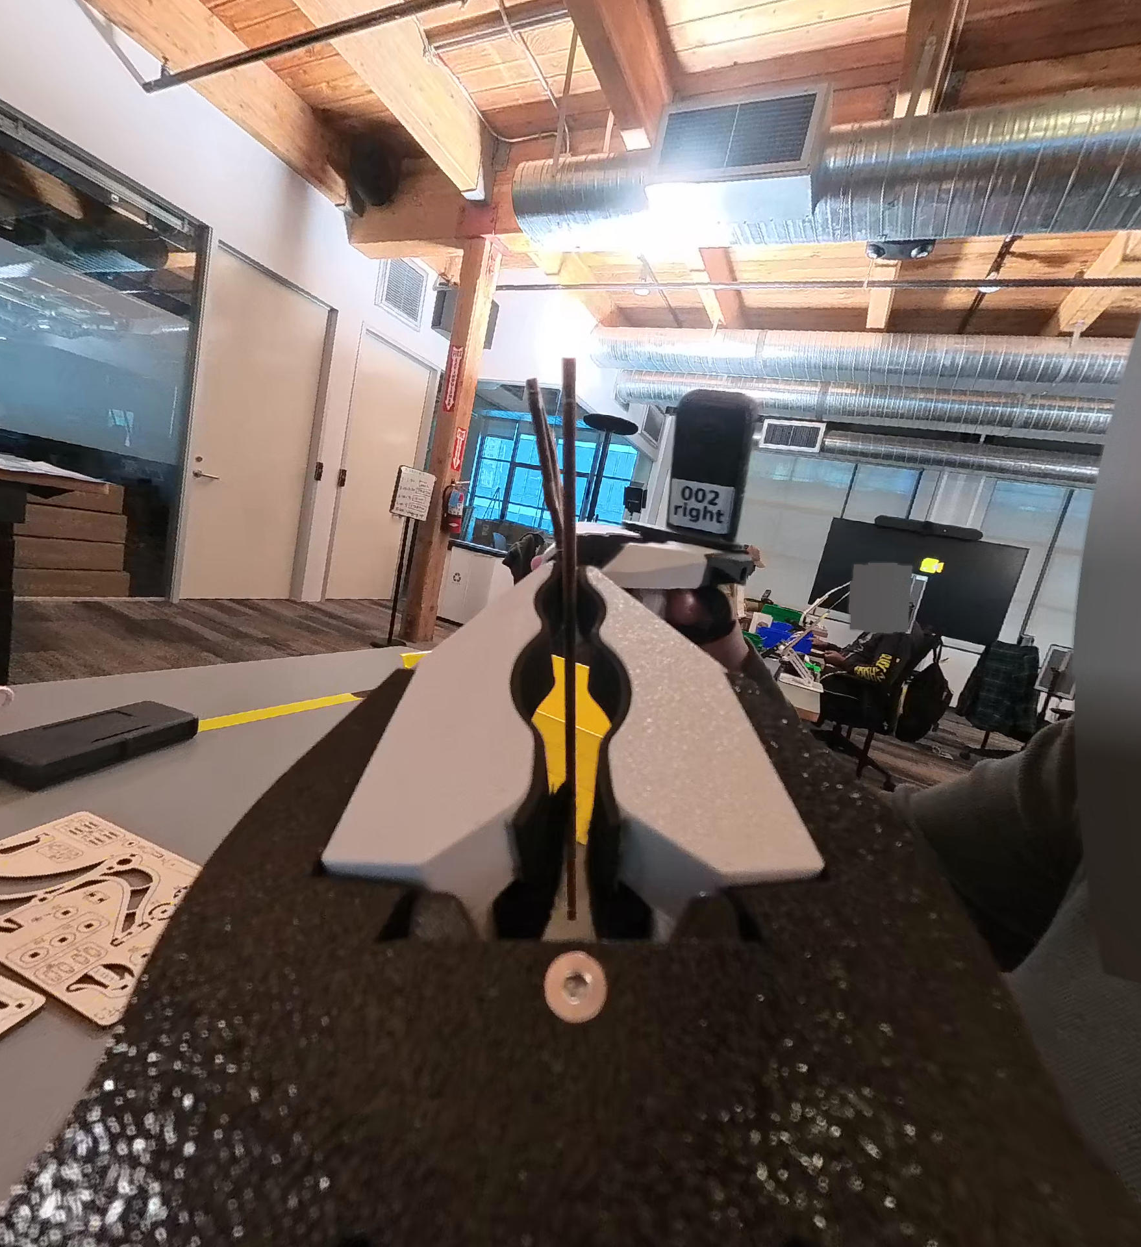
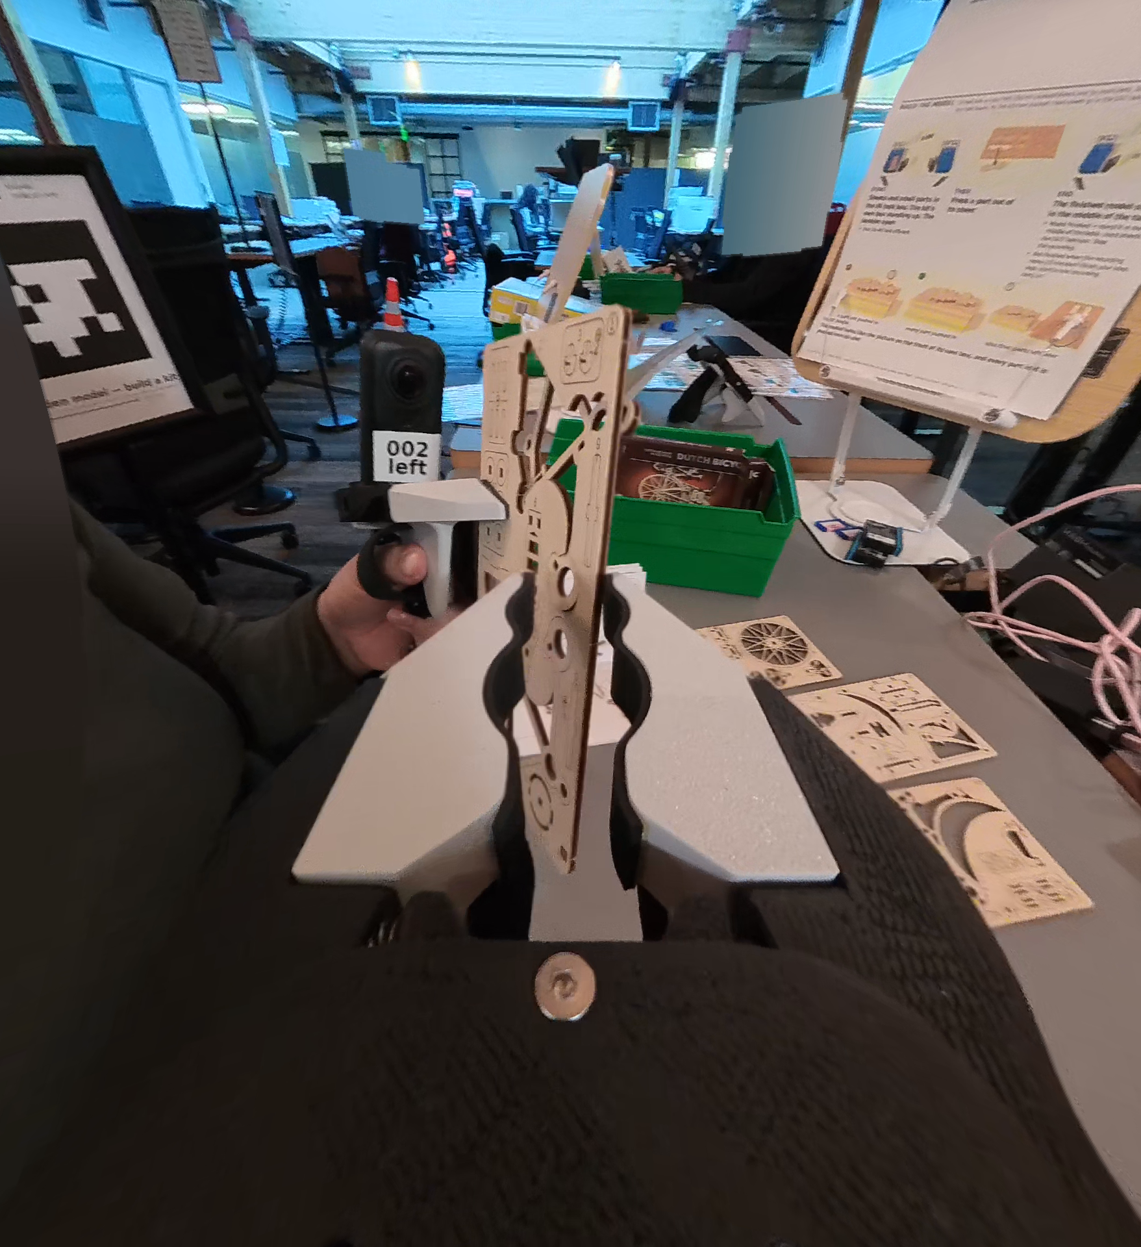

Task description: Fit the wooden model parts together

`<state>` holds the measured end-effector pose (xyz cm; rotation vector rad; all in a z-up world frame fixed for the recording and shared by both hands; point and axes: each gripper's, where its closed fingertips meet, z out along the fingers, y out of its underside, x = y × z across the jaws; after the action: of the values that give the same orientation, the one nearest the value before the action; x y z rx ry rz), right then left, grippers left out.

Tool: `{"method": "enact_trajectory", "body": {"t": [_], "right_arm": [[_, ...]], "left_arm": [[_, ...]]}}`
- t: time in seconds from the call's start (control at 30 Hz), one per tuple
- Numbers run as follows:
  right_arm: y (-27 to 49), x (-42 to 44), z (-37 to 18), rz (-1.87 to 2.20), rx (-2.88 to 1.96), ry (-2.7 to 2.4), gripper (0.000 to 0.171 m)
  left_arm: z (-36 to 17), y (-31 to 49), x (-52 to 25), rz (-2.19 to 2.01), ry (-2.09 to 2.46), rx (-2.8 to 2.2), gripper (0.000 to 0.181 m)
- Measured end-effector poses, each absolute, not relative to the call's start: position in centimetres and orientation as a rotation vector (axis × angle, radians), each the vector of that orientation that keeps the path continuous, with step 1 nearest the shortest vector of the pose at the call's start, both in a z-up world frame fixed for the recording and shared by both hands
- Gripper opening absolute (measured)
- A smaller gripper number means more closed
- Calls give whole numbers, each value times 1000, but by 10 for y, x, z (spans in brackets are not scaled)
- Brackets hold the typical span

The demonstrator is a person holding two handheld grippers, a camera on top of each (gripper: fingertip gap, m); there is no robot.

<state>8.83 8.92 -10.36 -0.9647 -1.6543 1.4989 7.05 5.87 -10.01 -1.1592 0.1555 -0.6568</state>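
- Snapping is the main risk: the upright wooden sheet (image 2: 574,472) is thin and full of cut-outs, and it stands between both tools. Any twist of one against the other could crack the frame or tear a part out crookedly.
- Left gripper (image 1: 567,573): its fingertips are pressed onto the sheet's edge, which runs straight ahead down the middle of the gap. So narrow a hold could let the sheet pivot or slip out.
- Right gripper (image 2: 564,587): the same sheet sits in its gap, slightly tilted. I cannot tell whether the pads actually clamp it; if they do not, the sheet may swing when pushed.
- A second sheet (image 1: 544,459) leans just left of the first and may drop if the pinch loosens.
- Count: two grippers, two sheets held upright.
- Three flat sheets (image 2: 891,722) lie on the table (image 2: 722,607) to the right of the right gripper.
- One green bin (image 2: 689,540) stands ahead of it.
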Motion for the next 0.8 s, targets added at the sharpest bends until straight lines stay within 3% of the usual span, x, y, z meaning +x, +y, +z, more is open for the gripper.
{"method": "enact_trajectory", "body": {"t": [0.17, 0.37, 0.5, 0.8], "right_arm": [[94, 87, -105, 1471, -965, -1648, 9], [90, 91, -107, 1458, -930, -1690, 19], [94, 89, -108, 1413, -934, -1680, 12], [95, 89, -110, 1348, -919, -1695, 14]], "left_arm": [[-101, 59, 72, -664, 157, -1162, 1], [-101, 60, 72, -674, 153, -1159, 1], [-102, 60, 73, -673, 155, -1162, 1], [-101, 60, 74, -671, 151, -1164, 1]]}}
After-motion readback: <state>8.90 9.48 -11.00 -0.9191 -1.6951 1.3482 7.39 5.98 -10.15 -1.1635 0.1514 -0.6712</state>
